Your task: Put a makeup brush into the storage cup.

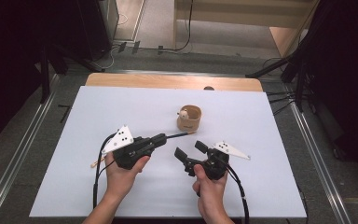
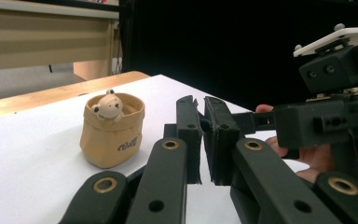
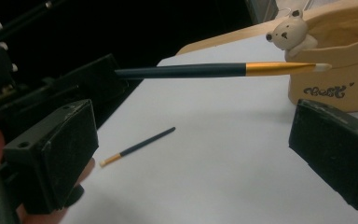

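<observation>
A tan cup point(image 1: 189, 121) with a small bear figure point(image 1: 183, 112) on its rim stands at the middle of the white sheet point(image 1: 121, 107). My left gripper point(image 1: 161, 138) is shut on a dark brush point(image 1: 179, 135) with a gold ferrule, held level. The brush's pale tip point(image 3: 324, 66) reaches the cup's side point(image 3: 335, 84) just below the bear point(image 3: 289, 32). In the left gripper view the jaws point(image 2: 203, 116) stand pressed together, with the cup point(image 2: 112, 137) to their left. My right gripper point(image 1: 189, 149) is open and holds nothing, just right of the left one.
A second dark brush point(image 3: 137, 147) lies flat on the sheet, its light end point(image 1: 94, 164) sticking out by the left hand. A wooden table edge point(image 1: 168, 81) runs behind the sheet. Black stands and cables surround the table.
</observation>
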